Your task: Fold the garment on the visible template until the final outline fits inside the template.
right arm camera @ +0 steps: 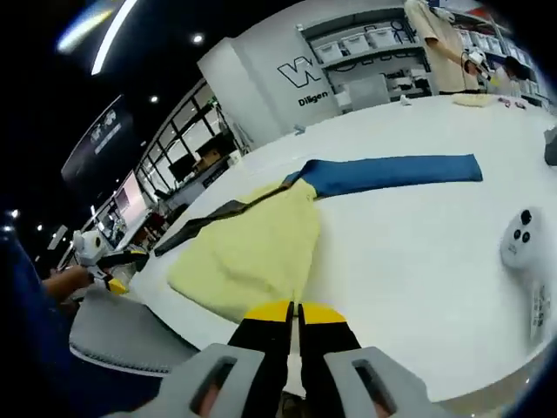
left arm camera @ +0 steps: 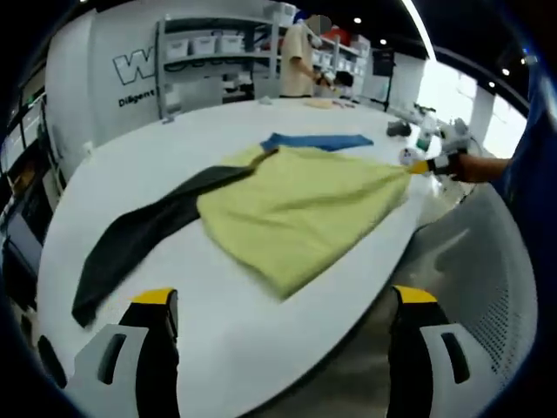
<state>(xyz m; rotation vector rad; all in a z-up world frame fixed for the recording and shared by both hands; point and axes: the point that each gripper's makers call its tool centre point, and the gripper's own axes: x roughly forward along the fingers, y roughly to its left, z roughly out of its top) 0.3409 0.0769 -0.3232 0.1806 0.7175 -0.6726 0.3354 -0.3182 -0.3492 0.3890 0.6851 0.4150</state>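
Garment (left arm camera: pixel 300 213): a soft, matte yellow cloth with a dark grey sleeve (left arm camera: pixel 144 239) and a blue sleeve (left arm camera: pixel 318 141), spread flat on a smooth white table (left arm camera: pixel 218 305) with a rounded edge.

In the left gripper view, the left gripper (left arm camera: pixel 283 326) hangs above the near table edge, jaws spread wide, yellow-tipped, holding nothing. Bare white surface lies between it and the cloth's near hem. The grey sleeve runs out long and tapered towards the table's left side. At the yellow body's far right corner, the right gripper (left arm camera: pixel 424 165) has the cloth, at the table's rim.

In the right gripper view, the right gripper (right arm camera: pixel 296 313) has its jaws pressed together on the yellow corner, which wrinkles and narrows towards them. The blue sleeve lies straight as a band across the table beyond. A white controller (right arm camera: pixel 520 237) rests on open tabletop to the right, well apart from the cloth.

Farther off, a person (left arm camera: pixel 300 61) stands at the table's far side before grey shelving (left arm camera: pixel 218 52) with bins.
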